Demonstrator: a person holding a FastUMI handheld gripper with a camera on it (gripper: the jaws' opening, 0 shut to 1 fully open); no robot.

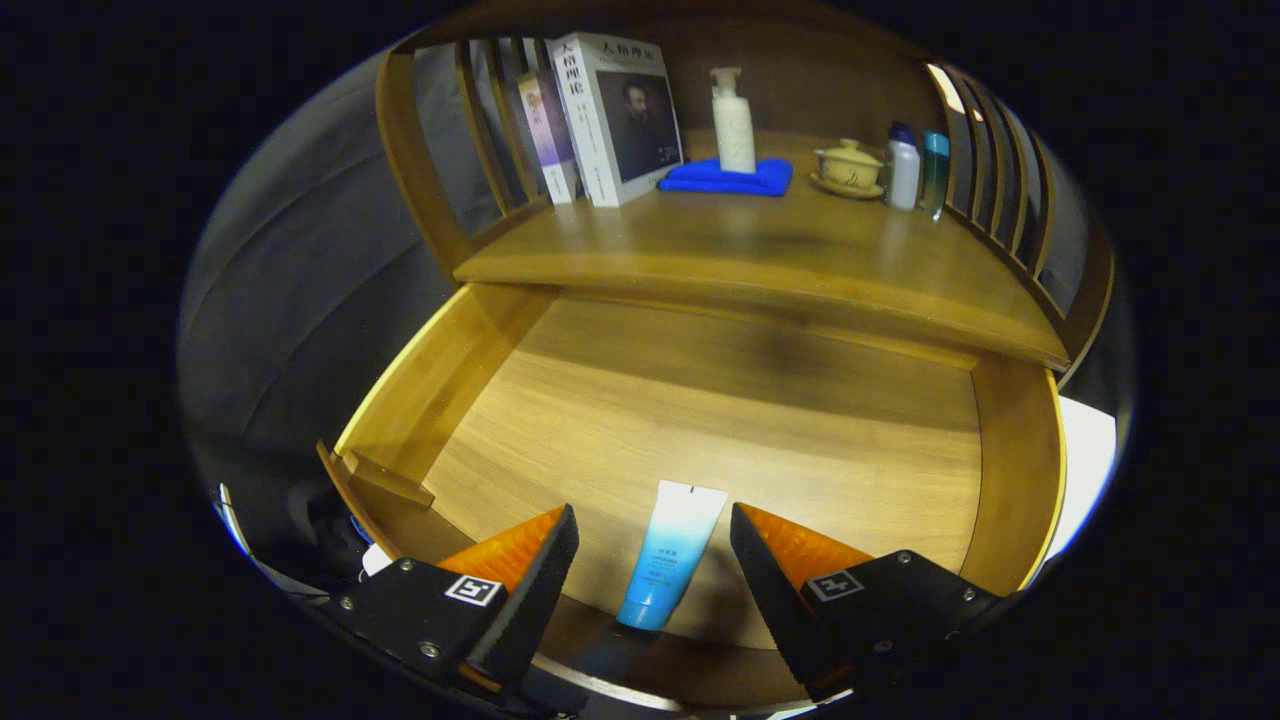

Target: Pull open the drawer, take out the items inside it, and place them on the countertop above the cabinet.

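Your gripper [653, 560] hangs released, its fingers straddling the tube [668, 556] at the front edge of the open drawer [700, 420], lined up, it seems, for a grasp. Beyond, the bench [760, 250] carries books [610, 115], cloth [728, 178] and bottles [915, 168].

- White book [620, 115] on the countertop [760, 250]: a title in large dark Chinese characters on its spine and across the top of its cover; it seems to read 人格理论. The smaller print by the portrait is too small to read.
- Purple book [545, 130] beside it: print too blurred to read.
- Tube [668, 555] in the drawer [1015, 470]: a few lines of small print, unreadable.
- Gripper [652, 512]: one square black-and-white coded marker [472, 590] on each finger, no letters; fingers spread, tube between them, untouched.
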